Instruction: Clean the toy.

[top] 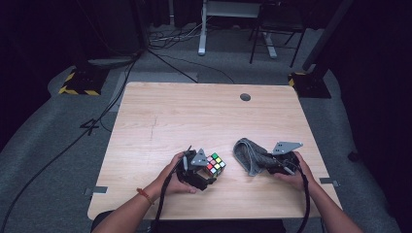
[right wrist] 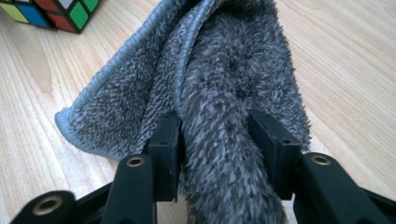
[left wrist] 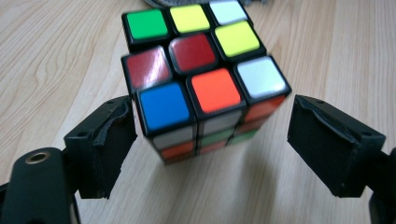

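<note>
A scrambled colour cube (top: 215, 164) (left wrist: 201, 79) stands on the wooden table (top: 204, 116) near its front edge. My left gripper (top: 201, 175) (left wrist: 212, 144) is open, one jaw on each side of the cube's near corner, with a gap on both sides. To the right lies a bunched grey towel (top: 250, 154) (right wrist: 219, 88). The right gripper (top: 272, 162) (right wrist: 215, 154) is shut on a thick fold of that towel. A corner of the cube (right wrist: 51, 11) shows at the top left of the right gripper view.
A round grommet hole (top: 245, 97) sits near the table's far edge. Beyond the table are cables (top: 165, 58) on the grey floor, a desk leg (top: 202, 29) and stand bases with yellow-black tape (top: 77, 85).
</note>
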The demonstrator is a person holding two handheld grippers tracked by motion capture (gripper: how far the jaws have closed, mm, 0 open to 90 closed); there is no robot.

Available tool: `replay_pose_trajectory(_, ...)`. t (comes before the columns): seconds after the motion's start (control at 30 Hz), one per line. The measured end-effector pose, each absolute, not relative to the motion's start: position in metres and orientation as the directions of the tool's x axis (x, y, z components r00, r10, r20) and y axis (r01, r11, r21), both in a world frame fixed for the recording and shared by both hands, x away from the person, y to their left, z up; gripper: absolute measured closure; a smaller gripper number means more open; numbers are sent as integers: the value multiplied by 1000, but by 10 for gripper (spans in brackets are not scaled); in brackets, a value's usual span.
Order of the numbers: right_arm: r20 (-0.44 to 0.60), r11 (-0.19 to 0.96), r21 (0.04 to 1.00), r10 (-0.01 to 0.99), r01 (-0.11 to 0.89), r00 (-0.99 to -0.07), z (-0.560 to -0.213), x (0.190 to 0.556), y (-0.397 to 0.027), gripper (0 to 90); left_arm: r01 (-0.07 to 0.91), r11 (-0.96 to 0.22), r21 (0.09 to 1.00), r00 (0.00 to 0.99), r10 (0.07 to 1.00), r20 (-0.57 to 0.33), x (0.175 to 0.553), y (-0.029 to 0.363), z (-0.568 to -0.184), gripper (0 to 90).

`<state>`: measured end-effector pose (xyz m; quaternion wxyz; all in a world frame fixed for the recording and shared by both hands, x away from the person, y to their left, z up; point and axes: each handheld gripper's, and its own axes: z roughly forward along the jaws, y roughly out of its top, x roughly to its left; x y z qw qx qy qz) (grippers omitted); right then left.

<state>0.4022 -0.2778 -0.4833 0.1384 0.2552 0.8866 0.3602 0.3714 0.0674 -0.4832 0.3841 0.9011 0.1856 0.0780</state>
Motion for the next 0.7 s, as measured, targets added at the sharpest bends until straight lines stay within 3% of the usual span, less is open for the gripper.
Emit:
replay_pose_trajectory(0.43,-59,614,707,546,351,-836,-487,400,-278,570,282,-657,699,908,419,28,386,46,-493,166)
replay_pose_trajectory(0.6,-48,611,708,542,355,-839,-487,398,-279,565,322,-637,700,910,413,-43,392,48,-499,173)
replay_pose_trajectory(0.7,-50,621,701,531,349,-846,-485,395,-278,564,312,-640,702,915,401,-41,392,48,-499,215)
